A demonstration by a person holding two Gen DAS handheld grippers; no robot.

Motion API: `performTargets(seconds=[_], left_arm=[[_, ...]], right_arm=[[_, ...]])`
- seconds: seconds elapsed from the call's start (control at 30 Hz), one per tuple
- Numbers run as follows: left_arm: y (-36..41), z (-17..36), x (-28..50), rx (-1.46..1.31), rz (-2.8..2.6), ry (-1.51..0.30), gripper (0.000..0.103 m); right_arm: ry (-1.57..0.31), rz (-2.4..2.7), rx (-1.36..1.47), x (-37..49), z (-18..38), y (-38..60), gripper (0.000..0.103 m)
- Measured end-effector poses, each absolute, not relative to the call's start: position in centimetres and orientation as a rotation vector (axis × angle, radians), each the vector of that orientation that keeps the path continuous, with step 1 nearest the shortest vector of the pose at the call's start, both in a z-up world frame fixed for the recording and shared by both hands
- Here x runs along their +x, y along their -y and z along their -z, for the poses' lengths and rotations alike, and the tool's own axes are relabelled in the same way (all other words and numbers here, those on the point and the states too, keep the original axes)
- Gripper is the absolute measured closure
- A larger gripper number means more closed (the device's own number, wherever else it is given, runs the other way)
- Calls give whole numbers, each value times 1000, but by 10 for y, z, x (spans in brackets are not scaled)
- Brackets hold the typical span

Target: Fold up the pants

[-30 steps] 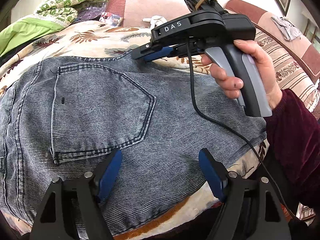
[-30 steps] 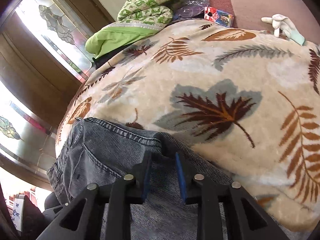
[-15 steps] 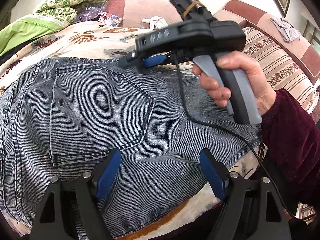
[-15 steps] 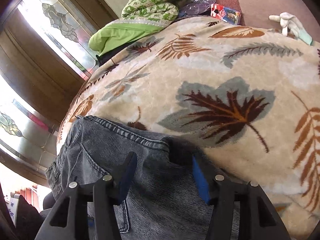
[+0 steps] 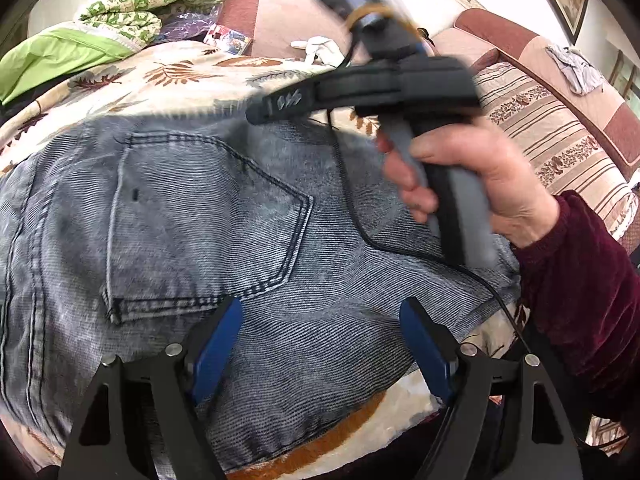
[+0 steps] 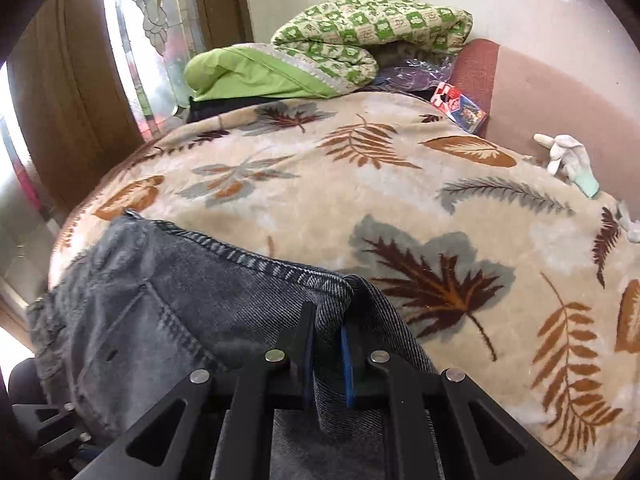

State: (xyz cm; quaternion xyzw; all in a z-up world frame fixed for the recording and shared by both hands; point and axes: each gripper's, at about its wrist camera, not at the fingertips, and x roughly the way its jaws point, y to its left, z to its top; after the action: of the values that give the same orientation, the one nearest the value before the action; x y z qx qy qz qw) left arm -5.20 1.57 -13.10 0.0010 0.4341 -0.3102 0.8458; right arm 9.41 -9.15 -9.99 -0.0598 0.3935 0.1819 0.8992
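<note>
A: Denim, grey-blue and thick. The pants (image 5: 240,240) lie spread on the leaf-print blanket (image 6: 360,184), back pocket (image 5: 208,220) up, waistband toward the far side of the bed.

B: Start on the left. What are the tongs doing there?

A: The left gripper (image 5: 320,344) hovers over the seat of the pants with its blue pads wide apart and nothing between them. It is released and holds no cloth.

B: And the right one?

A: The right gripper (image 6: 326,344) is clenched on the waistband (image 6: 280,268). A fold of denim stands pinched between its pads, right at the stitched top edge. In the left view the hand (image 5: 472,184) holding that tool is blurred.

B: How do you expect the cloth to behave?

A: Heavy for a garment, I'd judge, and limp rather than stiff. It should drape and drag on the plush blanket instead of sliding freely. It isn't fragile or slippery; the ribbed weave gives the pads good bite.

B: So where should the free tongs take hold?

A: At a doubled, stitched part. The waistband or a side seam (image 5: 24,240) would hold better than the single layer in the middle, which would likely just bunch up. A grip on the waistband well apart from the right one should let the top edge lift evenly.

B: Any risk?

A: With only one corner pinched, the weight may pull the rest crooked.
</note>
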Motion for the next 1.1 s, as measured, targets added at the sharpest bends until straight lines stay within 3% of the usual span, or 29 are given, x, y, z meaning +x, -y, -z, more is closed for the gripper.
performTargets(seconds=[0.03,0.17,0.37,0.63,0.8,0.93,1.1], left_arm=[[-15,131,-52,9,653,-912,21],[-14,132,-57,43,642,-896,21],[-17,130,-58,43,641,-890,21],[-19,129,-53,1,634,-908,21],[-13,133,-55,35,649,-905,11],[-2,139,-64,117,649,-880,1],[3,135,-66,163,636,-887,1]], right_arm=[[-823,-350,-130,101,106,93,97],[-869,-326,-53,122,120,107,97],[-860,-401,200,114,86,150,94],[-986,-366,220,67,78,194,94],[-1136,-262,203,70,126,191,93],[-1087,-223,240,62,121,209,94],[-995,-145,319,19,94,272,93]])
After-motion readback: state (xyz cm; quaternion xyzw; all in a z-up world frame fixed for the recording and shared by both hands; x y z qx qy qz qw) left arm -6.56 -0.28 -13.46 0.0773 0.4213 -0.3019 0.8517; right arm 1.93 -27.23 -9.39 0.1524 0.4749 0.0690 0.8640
